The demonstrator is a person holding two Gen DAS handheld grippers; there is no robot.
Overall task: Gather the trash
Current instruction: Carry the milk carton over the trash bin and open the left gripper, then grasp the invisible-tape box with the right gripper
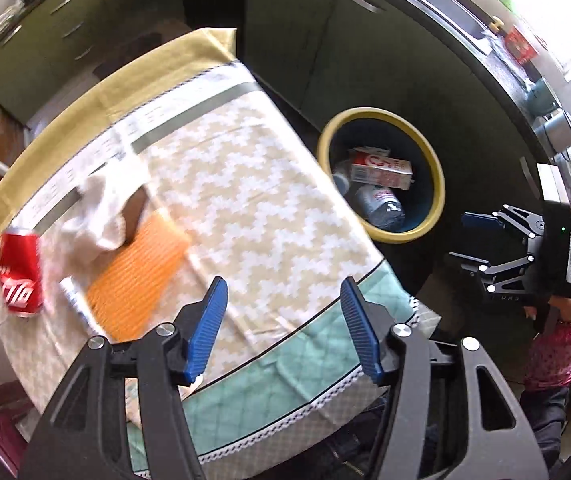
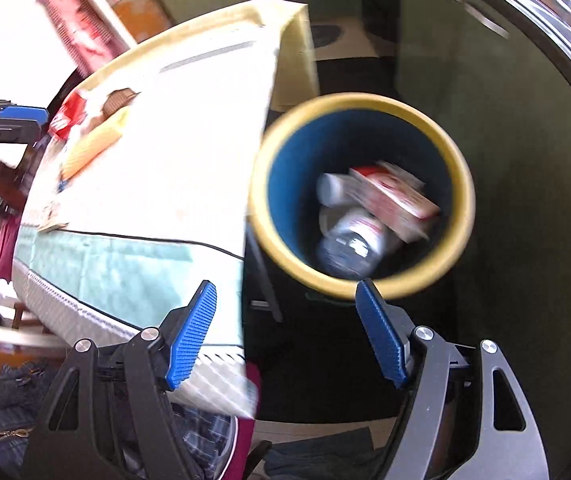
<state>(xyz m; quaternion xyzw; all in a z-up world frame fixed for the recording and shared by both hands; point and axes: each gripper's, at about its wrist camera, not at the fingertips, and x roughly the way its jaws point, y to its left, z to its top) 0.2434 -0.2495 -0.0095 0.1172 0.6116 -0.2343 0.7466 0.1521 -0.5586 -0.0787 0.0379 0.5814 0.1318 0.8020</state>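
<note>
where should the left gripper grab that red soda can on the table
Grip the red can across its round side wall at mid-height, coming down from above. It appears to stand upright near the table edge, with white tissue close beside it, so the open left gripper should avoid that.

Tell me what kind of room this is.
Most likely a home kitchen: green cabinets under a counter, a table with a patterned cloth, and a bin already holding a carton and bottle.

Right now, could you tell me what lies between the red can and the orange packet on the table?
In the left wrist view, a small white tube-like item lies between the red can and the orange packet; blur hides its details.
</note>
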